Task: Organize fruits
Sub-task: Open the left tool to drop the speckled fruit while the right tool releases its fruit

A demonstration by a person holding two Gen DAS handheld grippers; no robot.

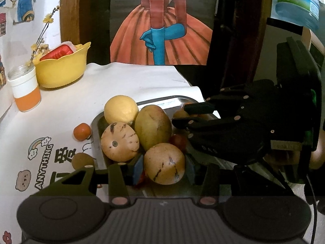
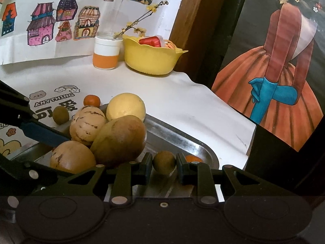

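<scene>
A metal tray (image 2: 191, 142) at frame centre holds piled fruit. The left gripper (image 1: 163, 167) has jaws spread around a striped melon (image 1: 164, 163); the right gripper (image 2: 164, 165) has jaws spread beside a small brown fruit (image 2: 164, 162). Placing seems under way; next likely withdrawing, or closing to lift

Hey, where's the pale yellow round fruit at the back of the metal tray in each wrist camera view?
Left wrist view: the pale yellow round fruit sits left of centre, at the tray's far left corner, above a striped melon.
Right wrist view: the same fruit sits just left of centre, behind the mango.
Shared landmark: the yellow bowl at the back of the table.
</scene>
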